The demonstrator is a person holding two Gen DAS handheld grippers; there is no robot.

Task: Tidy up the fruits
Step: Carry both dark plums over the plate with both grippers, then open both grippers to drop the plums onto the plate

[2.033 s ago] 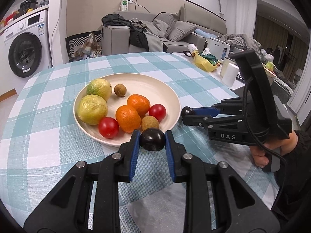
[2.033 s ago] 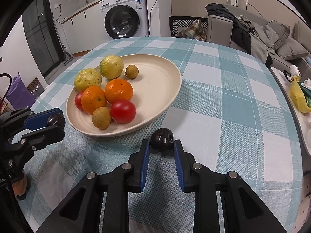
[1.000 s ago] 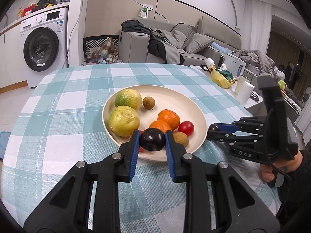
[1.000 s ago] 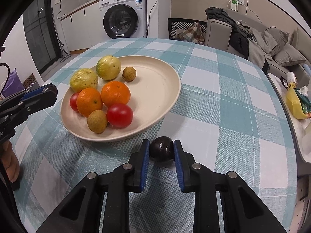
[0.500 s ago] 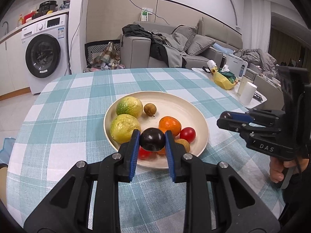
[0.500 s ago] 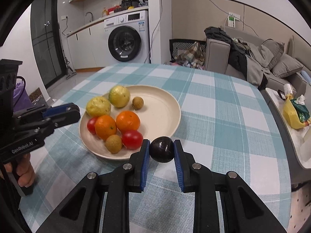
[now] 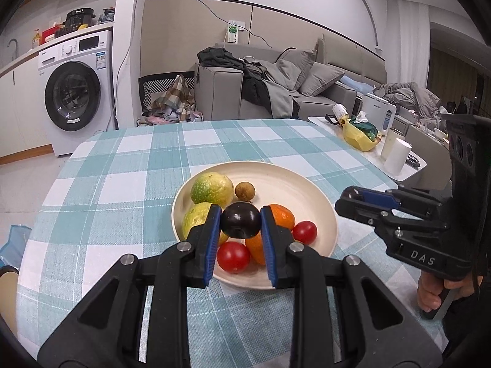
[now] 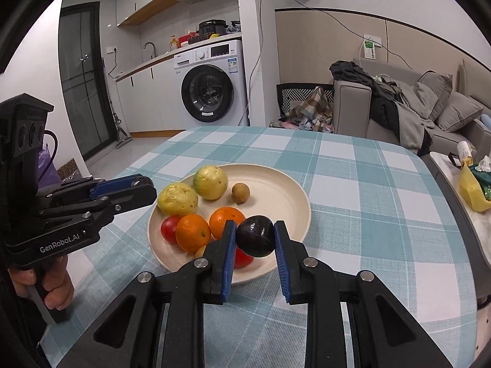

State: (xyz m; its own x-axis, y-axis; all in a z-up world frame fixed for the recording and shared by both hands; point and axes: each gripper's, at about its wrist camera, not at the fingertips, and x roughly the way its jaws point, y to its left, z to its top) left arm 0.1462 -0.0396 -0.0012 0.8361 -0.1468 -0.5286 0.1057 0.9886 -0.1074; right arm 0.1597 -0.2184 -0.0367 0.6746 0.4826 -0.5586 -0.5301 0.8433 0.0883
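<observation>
A cream plate (image 7: 294, 181) (image 8: 285, 193) on the checked tablecloth holds two yellow-green fruits (image 7: 211, 187), two oranges (image 8: 193, 232), red tomatoes (image 7: 233, 256) and small brown longans (image 7: 244, 191). My left gripper (image 7: 241, 219) is shut on a dark purple plum (image 7: 241, 220), held in the air over the plate's near side. My right gripper (image 8: 254, 234) is shut on a second dark plum (image 8: 255, 235), above the plate's near right rim. Each gripper shows in the other's view, the left gripper (image 8: 144, 184) left of the plate, the right gripper (image 7: 353, 194) to its right.
The round table (image 7: 129, 159) has a teal and white checked cloth. A low side table (image 7: 368, 141) with a yellow bag, cups and a white box stands to the right. A washing machine (image 8: 211, 86) and a grey sofa (image 7: 276, 92) lie beyond the table.
Both grippers have risen with their plums, the right one lifting its plum off the cloth and tilting up. Each now hangs over the plate rather than in front of it.
</observation>
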